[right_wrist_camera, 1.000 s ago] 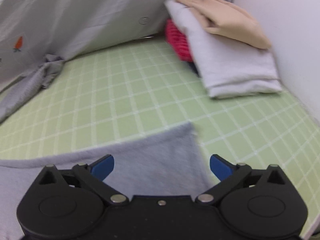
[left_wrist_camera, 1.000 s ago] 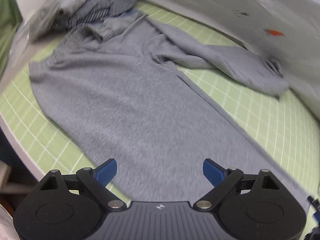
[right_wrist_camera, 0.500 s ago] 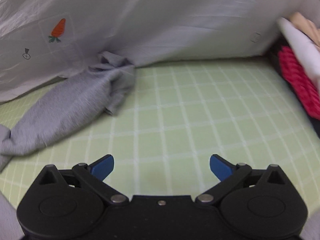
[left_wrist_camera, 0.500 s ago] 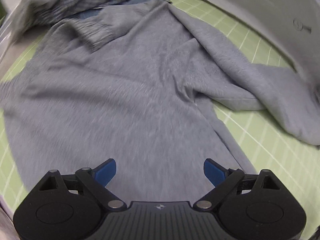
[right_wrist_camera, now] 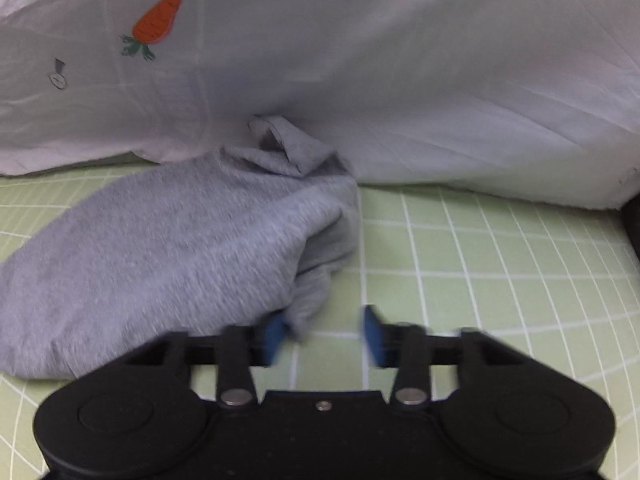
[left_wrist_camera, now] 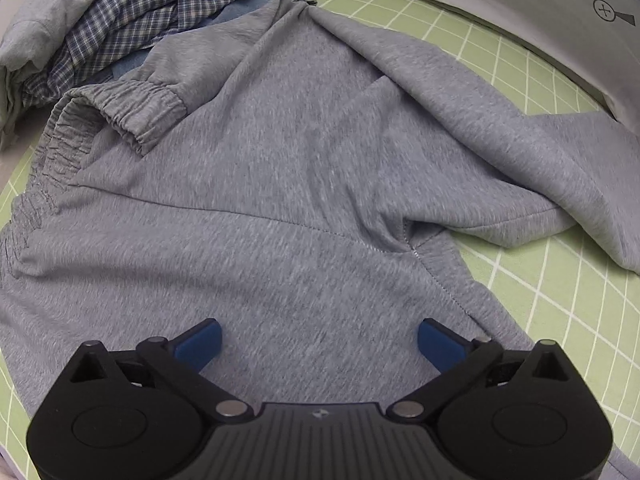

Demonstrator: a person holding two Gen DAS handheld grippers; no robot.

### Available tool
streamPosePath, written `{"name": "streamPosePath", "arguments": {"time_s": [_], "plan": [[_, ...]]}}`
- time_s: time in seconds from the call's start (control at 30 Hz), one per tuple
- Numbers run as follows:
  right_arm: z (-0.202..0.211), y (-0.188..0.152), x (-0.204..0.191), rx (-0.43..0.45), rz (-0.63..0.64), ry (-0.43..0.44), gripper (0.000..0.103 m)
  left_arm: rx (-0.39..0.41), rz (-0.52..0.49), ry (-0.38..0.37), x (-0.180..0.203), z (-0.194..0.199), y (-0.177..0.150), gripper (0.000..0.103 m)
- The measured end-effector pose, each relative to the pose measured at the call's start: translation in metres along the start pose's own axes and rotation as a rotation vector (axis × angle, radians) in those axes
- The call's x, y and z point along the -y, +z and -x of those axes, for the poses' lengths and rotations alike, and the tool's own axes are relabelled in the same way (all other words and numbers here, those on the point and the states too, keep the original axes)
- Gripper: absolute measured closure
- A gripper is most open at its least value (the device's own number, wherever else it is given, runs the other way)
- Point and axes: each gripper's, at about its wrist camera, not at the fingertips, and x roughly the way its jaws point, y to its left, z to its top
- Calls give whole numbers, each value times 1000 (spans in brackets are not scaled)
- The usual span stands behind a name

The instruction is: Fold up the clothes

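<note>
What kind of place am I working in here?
Likely a home-style clothes-folding station: a green gridded mat, grey sweatpants spread on it, a checked shirt heaped behind, a carrot-print sheet as backdrop.

No words or numbers are readable; the white sheet (right_wrist_camera: pixel 400 80) bears a printed carrot (right_wrist_camera: pixel 157 20) and a circled-cross mark (left_wrist_camera: pixel 602 10).

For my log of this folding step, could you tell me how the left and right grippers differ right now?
The left gripper has its fingers spread wide; the right gripper has them narrower, though open. The left hangs over the flat seat of the grey sweatpants; the right is at the crumpled leg end, one finger touching it. Neither grips cloth.
</note>
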Motion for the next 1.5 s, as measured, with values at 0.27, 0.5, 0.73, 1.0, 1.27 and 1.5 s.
{"name": "streamPosePath", "arguments": {"time_s": [0.27, 0.5, 0.73, 1.0, 1.27, 1.5], "plan": [[65, -14, 33, 74, -51, -110, 101, -21, 5, 1, 0, -1, 4, 0], [155, -53, 86, 94, -122, -287, 101, -50, 3, 0, 1, -2, 11, 0], [187, -5, 128, 179, -145, -392, 101, -46, -16, -5, 2, -2, 12, 0], [102, 107, 160, 269, -265, -366, 53, -14, -18, -7, 4, 0, 7, 0], [65, 7, 149, 33, -385, -301, 42, -26, -5, -3, 10, -4, 13, 0], [33, -33, 174, -20, -588, -341, 29, -46, -5, -4, 11, -9, 20, 0]]}}
